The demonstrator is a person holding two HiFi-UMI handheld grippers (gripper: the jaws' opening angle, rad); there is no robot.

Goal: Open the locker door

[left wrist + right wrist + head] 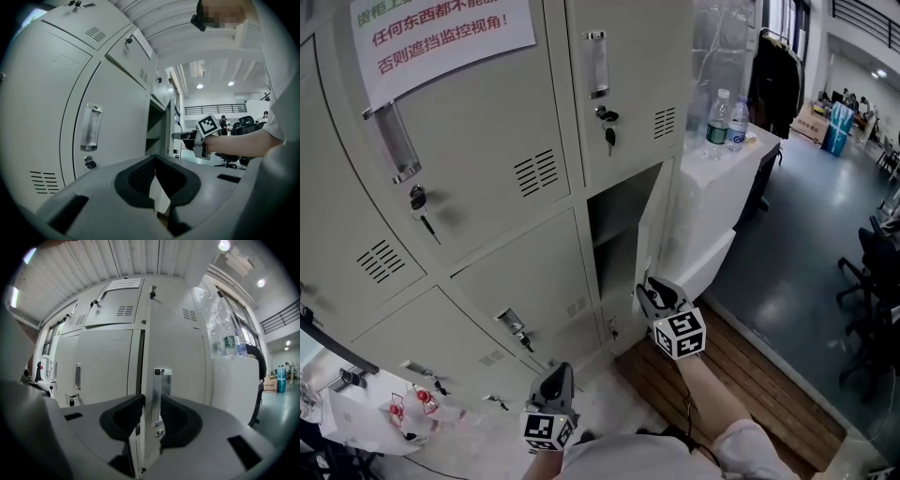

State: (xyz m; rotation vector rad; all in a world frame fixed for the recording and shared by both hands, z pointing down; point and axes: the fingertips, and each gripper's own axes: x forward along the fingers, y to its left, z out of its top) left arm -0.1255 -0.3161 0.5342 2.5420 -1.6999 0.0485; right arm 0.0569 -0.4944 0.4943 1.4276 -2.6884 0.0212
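The grey lockers [497,178] fill the left of the head view. The lower right locker door [653,230] stands ajar, edge toward me, with the dark compartment [614,234] showing behind it. My right gripper [644,289] is shut on the door's free edge; in the right gripper view the pads [131,411] clamp the edge at the metal handle [157,394]. The left gripper [556,375] hangs low in front of the bottom lockers, shut and empty. From the left gripper view I see the right gripper [182,135] at the door [168,133].
Keys hang in the locks of other doors [422,211] [607,127]. A white cabinet [722,187] with two water bottles [719,117] stands right of the lockers. A wooden floor strip [741,375] runs below; office chairs [872,272] stand at far right.
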